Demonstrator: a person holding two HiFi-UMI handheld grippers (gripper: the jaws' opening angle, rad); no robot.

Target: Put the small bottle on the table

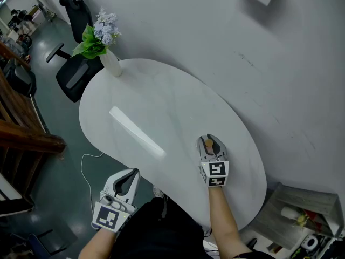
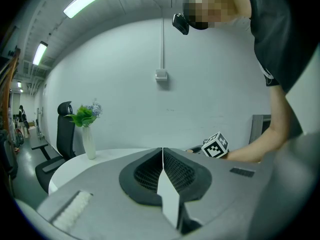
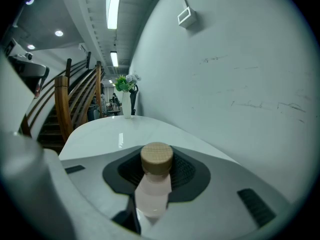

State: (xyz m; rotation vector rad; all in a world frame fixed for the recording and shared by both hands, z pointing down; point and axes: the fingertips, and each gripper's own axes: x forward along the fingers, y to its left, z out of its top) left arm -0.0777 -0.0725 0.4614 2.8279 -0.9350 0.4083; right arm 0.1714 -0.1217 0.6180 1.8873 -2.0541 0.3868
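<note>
my left gripper (image 1: 130, 173) is clenched empty, off the table (image 1: 161, 101) edge, right gripper (image 1: 209, 140) is gripping the bottle (image 3: 154, 184) over the table; I'd lower it straight, base flat, then let go slowly

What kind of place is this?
Probably an office or workplace common area: a white oval table, a black office chair at its far end, a wooden staircase nearby, and ceiling strip lights.
</note>
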